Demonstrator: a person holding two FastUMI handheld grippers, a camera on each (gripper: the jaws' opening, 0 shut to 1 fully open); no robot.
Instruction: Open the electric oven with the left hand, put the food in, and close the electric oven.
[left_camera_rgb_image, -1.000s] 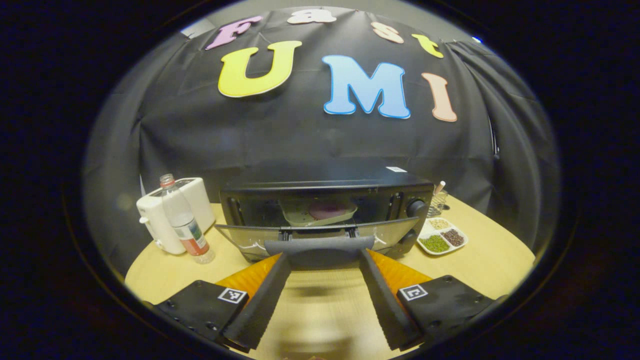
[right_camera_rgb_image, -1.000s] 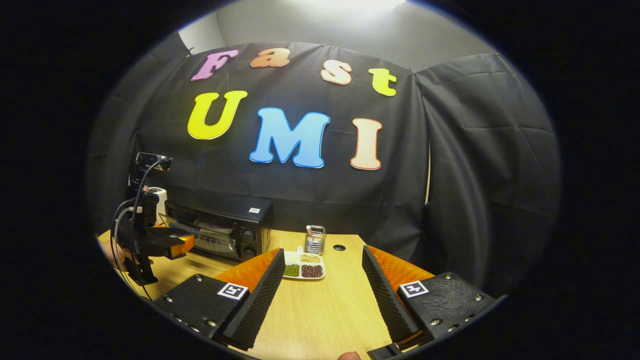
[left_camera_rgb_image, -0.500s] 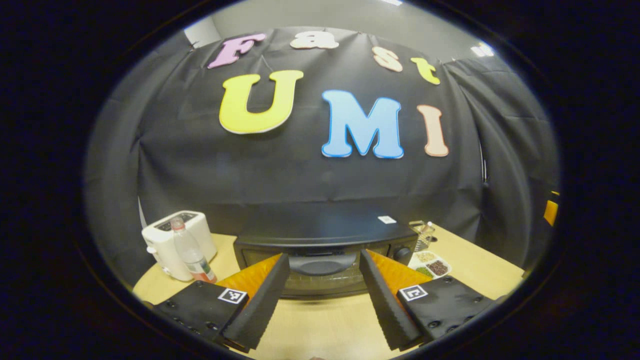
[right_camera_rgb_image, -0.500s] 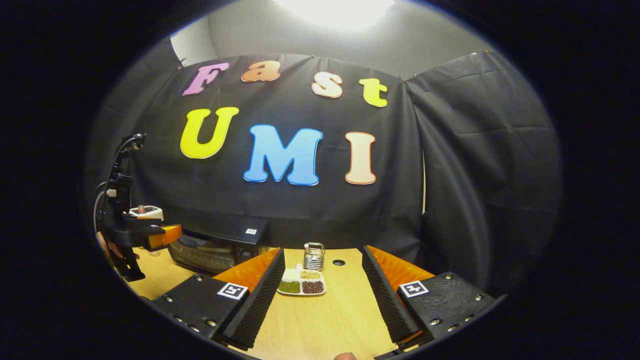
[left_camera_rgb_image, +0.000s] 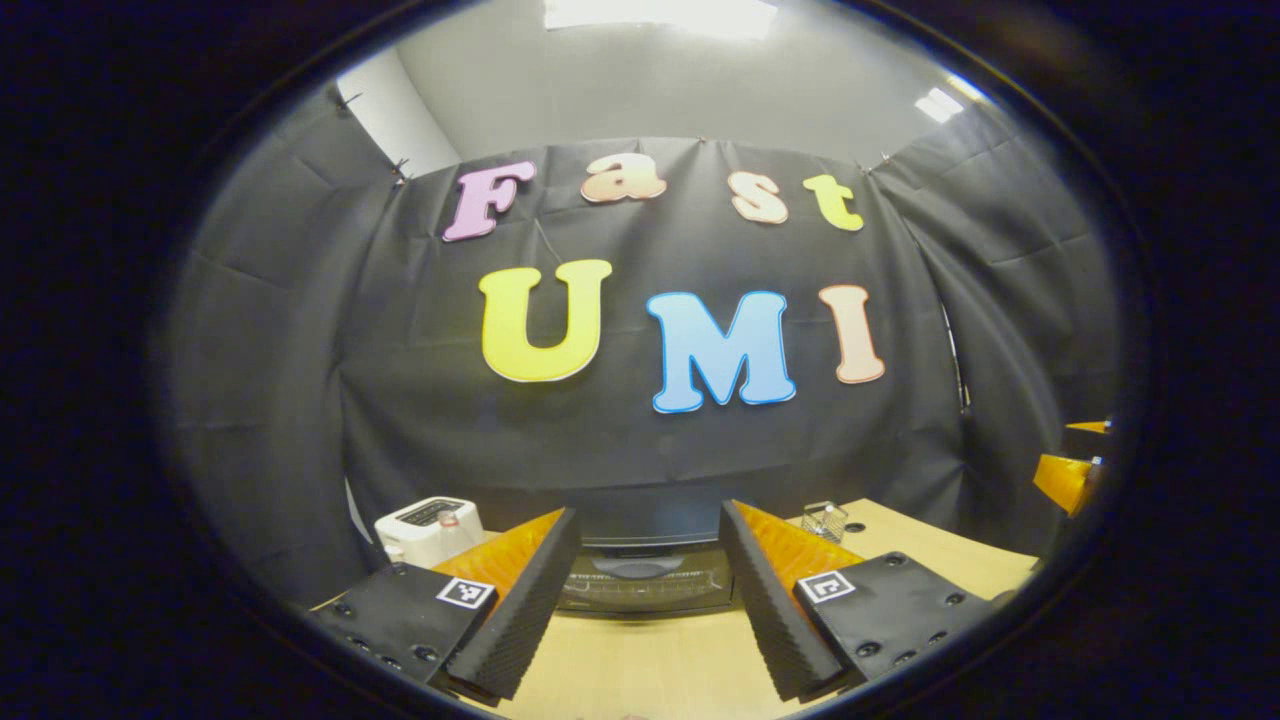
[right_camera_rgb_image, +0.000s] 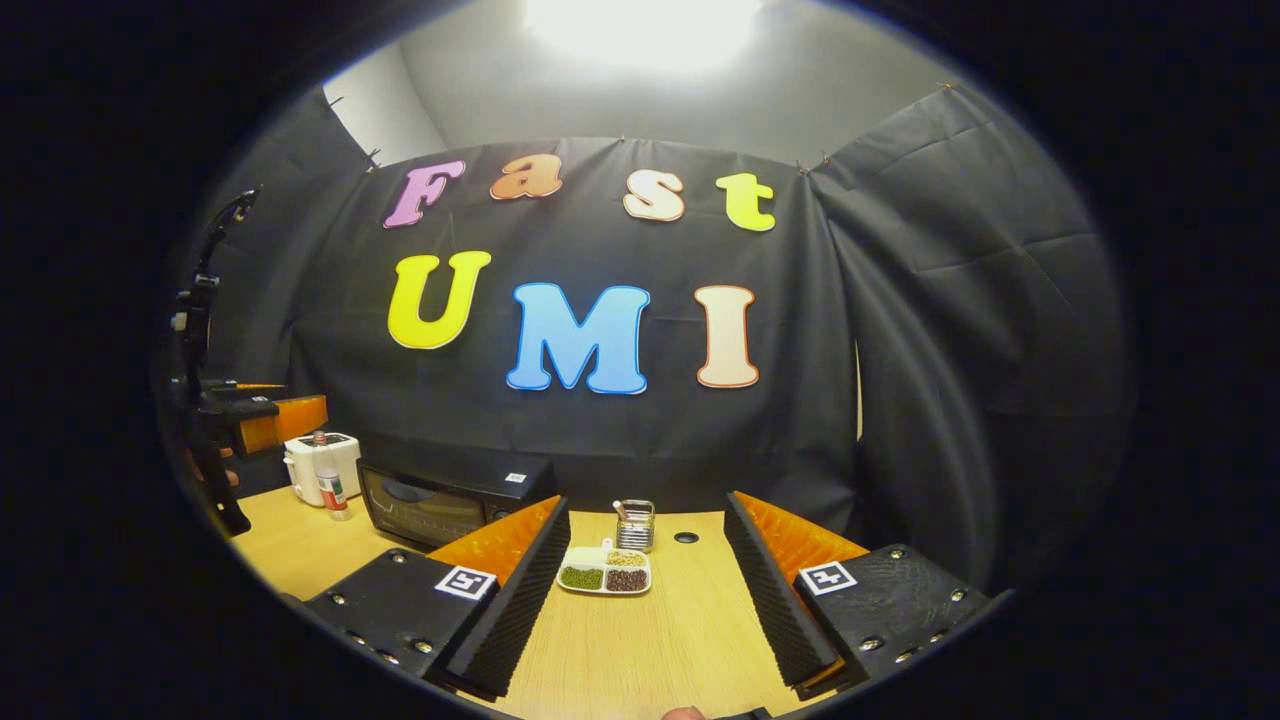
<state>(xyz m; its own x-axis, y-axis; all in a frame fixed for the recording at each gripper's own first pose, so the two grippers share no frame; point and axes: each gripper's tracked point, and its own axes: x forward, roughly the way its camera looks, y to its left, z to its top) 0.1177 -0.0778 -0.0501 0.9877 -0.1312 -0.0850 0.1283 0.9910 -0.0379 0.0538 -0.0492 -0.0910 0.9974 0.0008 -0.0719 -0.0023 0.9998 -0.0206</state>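
The black electric oven (left_camera_rgb_image: 645, 585) sits on the wooden table (left_camera_rgb_image: 660, 670) with its door shut, and its glass is too dark to see through. My left gripper (left_camera_rgb_image: 647, 512) is open and empty, raised and pulled back, with the oven framed low between its fingers. In the right gripper view the oven (right_camera_rgb_image: 440, 500) stands at the left, and the left gripper (right_camera_rgb_image: 255, 425) hovers above and left of it in a hand. My right gripper (right_camera_rgb_image: 646, 502) is open and empty over the table's right half, well away from the oven.
A white toaster (right_camera_rgb_image: 322, 460) and a plastic bottle (right_camera_rgb_image: 328, 487) stand left of the oven. A white divided dish of beans (right_camera_rgb_image: 605, 577) and a small wire holder (right_camera_rgb_image: 634, 522) sit to the oven's right. Black cloth walls close the back and sides.
The oven door, lowered with a plate of food inside a second ago, is shut. My left gripper has risen and drawn back from the oven. The right gripper has tilted up slightly.
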